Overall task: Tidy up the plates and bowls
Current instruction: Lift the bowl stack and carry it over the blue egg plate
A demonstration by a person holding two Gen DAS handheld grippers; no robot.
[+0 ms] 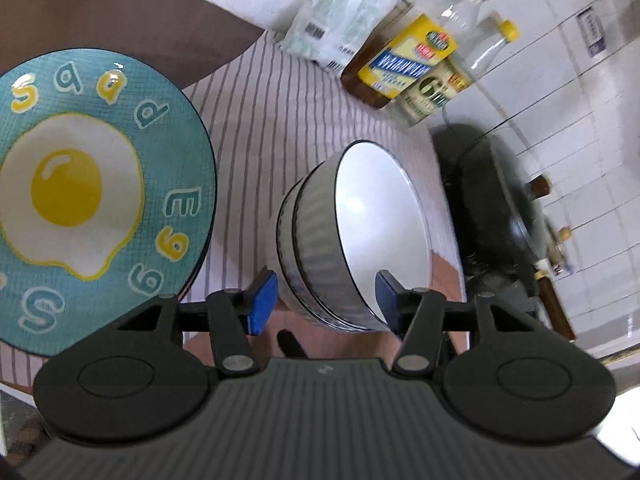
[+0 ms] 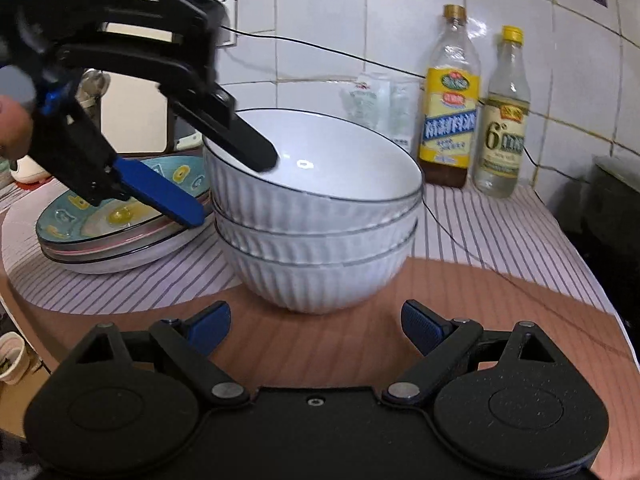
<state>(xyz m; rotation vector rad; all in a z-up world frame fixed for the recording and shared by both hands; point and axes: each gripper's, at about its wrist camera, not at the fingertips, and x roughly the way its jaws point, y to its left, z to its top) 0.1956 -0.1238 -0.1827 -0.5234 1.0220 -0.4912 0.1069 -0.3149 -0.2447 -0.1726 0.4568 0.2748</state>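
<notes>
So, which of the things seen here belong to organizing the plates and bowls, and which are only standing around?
Part of the job:
- stack of white ribbed bowls, top one tilted
- stack of plates, egg plate on top
- left gripper, straddling the top bowl's rim
- right gripper, open

Just standing around:
- two bottles
- plastic bag
- dark pan
- striped cloth

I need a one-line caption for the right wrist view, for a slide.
Left gripper straddles the rim of the tilted top bowl of a three-bowl stack, beside stacked plates.

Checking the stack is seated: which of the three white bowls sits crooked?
The top bowl: its rim tilts down to the right, while the two bowls beneath sit level and nested.
</notes>
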